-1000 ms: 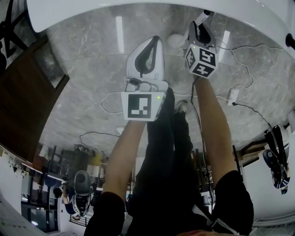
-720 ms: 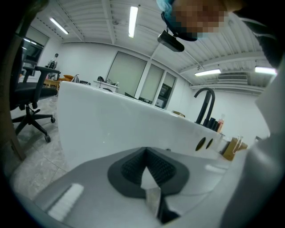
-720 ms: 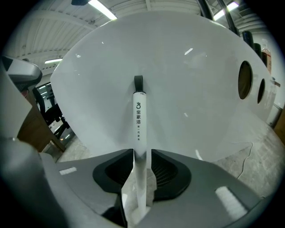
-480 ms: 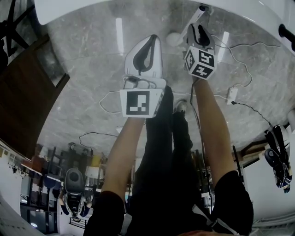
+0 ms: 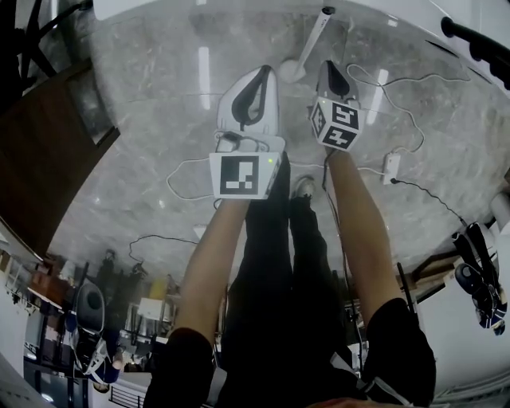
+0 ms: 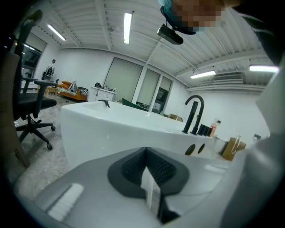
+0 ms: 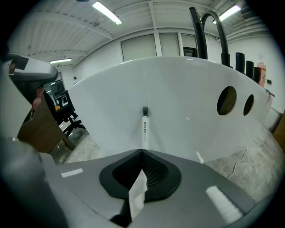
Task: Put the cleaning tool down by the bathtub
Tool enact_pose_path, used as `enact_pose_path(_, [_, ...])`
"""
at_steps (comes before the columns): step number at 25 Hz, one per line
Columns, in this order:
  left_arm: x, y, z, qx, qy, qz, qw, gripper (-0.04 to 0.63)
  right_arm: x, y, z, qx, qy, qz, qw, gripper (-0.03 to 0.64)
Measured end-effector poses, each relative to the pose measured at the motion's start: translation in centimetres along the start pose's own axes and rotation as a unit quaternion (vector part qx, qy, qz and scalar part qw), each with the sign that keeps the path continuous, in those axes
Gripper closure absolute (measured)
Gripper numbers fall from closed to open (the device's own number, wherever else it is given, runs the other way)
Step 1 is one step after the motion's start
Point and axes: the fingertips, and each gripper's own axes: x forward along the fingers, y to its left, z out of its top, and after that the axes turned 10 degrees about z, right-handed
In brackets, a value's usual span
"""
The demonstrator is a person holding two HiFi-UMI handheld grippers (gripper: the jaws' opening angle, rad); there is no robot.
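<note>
The cleaning tool (image 5: 307, 44) is a white stick with a round head on the floor. It leans against the white bathtub (image 5: 239, 6), free of both grippers. In the right gripper view its handle (image 7: 144, 127) stands upright against the tub wall (image 7: 178, 98), just beyond the jaws. My right gripper (image 5: 331, 67) hangs a little short of the tool, jaws shut with nothing between them (image 7: 142, 152). My left gripper (image 5: 261, 70) is beside it on the left, also shut and empty (image 6: 146, 150), and faces the tub (image 6: 111, 129).
White cables and a power strip (image 5: 390, 167) lie on the grey stone floor at the right. A dark wooden cabinet (image 5: 40, 159) stands at the left. The person's legs and a shoe (image 5: 301, 187) are below the grippers. A black faucet (image 7: 209, 31) rises over the tub rim.
The right gripper has drawn back from the tool's handle, which now leans alone against the tub. The left gripper has barely moved.
</note>
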Motion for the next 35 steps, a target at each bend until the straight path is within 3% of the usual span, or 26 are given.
enact_pose_path(18, [-13.2,-8.3,2.9,0.016,-0.039,0.019,0.9989,0.588,-20.0,1.8,2.3,0.013,-0.05,0.022,0.998,0.618])
enact_pose_path(35, [-31.7,-15.7,13.7,0.026,-0.111,0.04,0.9926,0.588,-42.8,7.1,8.0,0.014,-0.135,0.061,0.989,0.618])
